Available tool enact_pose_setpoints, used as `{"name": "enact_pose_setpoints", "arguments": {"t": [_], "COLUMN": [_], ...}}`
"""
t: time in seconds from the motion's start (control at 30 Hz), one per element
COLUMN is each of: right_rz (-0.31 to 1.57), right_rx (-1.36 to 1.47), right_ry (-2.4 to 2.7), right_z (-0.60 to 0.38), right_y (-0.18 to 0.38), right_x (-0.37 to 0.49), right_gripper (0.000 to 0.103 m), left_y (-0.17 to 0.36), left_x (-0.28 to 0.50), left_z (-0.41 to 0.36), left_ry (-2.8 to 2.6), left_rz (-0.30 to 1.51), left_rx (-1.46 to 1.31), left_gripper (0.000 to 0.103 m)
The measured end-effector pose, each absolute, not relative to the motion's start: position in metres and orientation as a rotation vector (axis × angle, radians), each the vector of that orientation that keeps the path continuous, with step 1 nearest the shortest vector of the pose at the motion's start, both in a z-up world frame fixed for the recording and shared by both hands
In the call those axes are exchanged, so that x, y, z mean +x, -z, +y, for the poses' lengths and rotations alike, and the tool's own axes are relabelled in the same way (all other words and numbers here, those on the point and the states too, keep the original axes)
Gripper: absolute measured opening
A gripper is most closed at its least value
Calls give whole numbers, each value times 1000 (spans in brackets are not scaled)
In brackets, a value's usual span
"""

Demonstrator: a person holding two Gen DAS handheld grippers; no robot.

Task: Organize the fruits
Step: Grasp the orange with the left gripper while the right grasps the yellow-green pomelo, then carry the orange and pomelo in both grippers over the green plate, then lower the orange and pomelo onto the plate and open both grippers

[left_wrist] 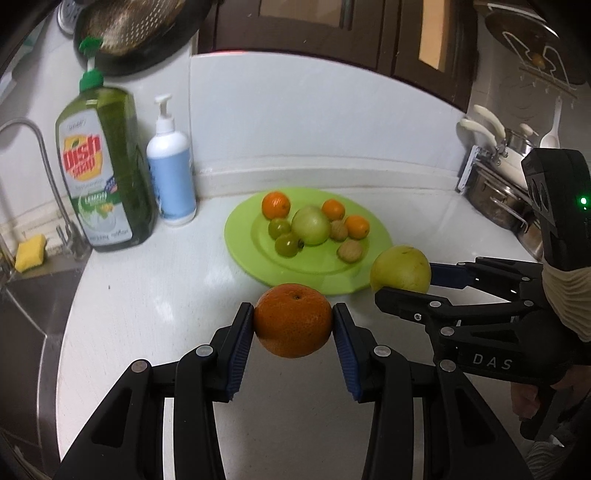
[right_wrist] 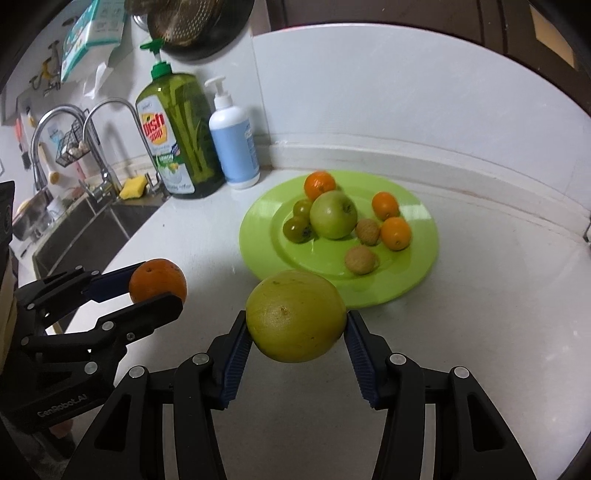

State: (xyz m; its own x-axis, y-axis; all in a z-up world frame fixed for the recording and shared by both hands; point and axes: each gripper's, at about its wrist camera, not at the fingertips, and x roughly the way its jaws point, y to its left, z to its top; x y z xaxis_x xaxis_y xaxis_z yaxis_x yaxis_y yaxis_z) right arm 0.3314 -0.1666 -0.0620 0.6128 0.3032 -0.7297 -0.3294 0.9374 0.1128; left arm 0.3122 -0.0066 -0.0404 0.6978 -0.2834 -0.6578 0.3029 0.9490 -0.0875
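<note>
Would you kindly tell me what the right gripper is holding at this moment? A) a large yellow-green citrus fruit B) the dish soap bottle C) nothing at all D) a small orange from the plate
A: the right gripper has its jaws pressed on both sides of the large yellow-green citrus fruit, held just short of the green plate.

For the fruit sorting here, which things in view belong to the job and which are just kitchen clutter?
Job:
orange, in the left gripper
yellow-green citrus, in the right gripper
green plate with apple and small fruits

Clutter:
dish soap bottle
white pump bottle
yellow sponge
colander
</note>
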Motion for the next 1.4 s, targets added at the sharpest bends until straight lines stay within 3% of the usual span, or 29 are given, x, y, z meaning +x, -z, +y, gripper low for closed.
{"name": "enact_pose_setpoints", "arguments": {"t": [0.7,1.4], "right_rz": [798,802], "right_rx": [-20,-9], "right_ry": [-306,-341], "right_z": [-201,-193], "right_y": [49,49], "right_x": [365,460], "right_gripper": [52,52], "left_y": [25,24], "left_x": [359,445], "left_z": [-48,-47], "left_ry": [391,352], "left_rz": [687,700], "left_rx": [91,167], "left_gripper": [42,42]}}
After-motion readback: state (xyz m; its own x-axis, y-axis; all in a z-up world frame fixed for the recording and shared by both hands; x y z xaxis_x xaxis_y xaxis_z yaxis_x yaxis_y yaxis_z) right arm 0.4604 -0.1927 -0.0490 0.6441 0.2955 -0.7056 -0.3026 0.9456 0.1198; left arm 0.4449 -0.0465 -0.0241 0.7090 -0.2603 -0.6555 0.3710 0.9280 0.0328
